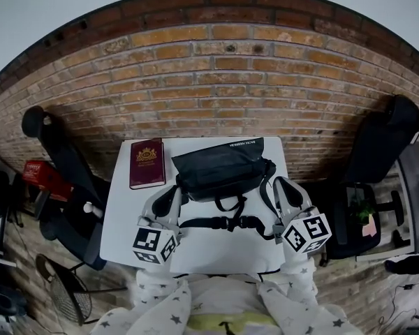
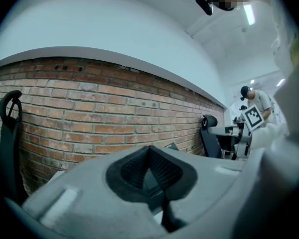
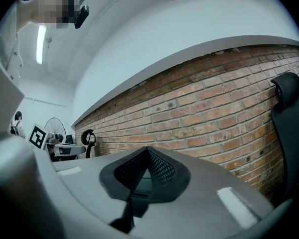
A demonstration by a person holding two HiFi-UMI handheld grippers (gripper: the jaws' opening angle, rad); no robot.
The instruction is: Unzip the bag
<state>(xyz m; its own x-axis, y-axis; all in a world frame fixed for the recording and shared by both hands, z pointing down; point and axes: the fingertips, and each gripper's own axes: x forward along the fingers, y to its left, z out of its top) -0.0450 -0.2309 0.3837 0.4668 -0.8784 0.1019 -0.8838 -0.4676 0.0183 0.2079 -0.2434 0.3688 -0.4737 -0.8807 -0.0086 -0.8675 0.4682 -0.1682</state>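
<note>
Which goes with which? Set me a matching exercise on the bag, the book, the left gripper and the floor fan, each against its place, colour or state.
Things:
1. bag
2. book
3. left gripper
4. floor fan

Descriptions:
A. dark red, lying flat near the table's far left corner
B. jaws shut, nothing between them
C. down on the floor, off the table's near left corner
D. black, in the middle of the table

Pairs: 1-D, 2-A, 3-B, 4-C
</note>
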